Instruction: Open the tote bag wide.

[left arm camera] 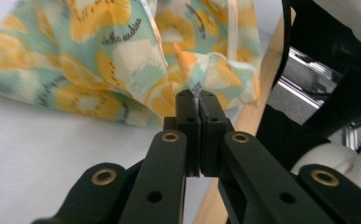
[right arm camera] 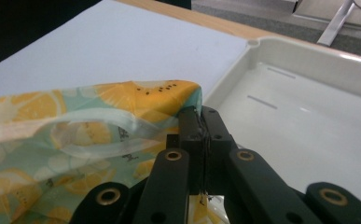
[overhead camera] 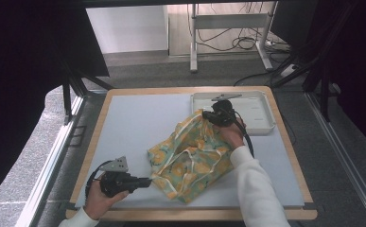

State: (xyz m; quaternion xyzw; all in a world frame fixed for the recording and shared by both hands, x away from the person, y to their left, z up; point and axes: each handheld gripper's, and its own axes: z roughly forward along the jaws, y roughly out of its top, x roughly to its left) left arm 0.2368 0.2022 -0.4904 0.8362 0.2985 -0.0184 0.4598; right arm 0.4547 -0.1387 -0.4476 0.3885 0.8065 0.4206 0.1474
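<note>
Nearest the lens: left gripper (left arm camera: 197,100), jaws pinched tight on a puckered corner of fruit-print cloth (left arm camera: 99,60). Right gripper (right arm camera: 201,116) likewise clamped on the far corner, just beside the white tray (right arm camera: 308,116). Cloth (overhead camera: 190,158) rumpled mid-table on the grey mat (overhead camera: 138,123), strung between both grips — left gripper (overhead camera: 148,180) at the near edge, right gripper (overhead camera: 206,115) by the tray (overhead camera: 261,111). Probably spreading or folding under way; next move likely calls for even tension, both corners kept pinched. Tray bare inside — nothing in it.
</note>
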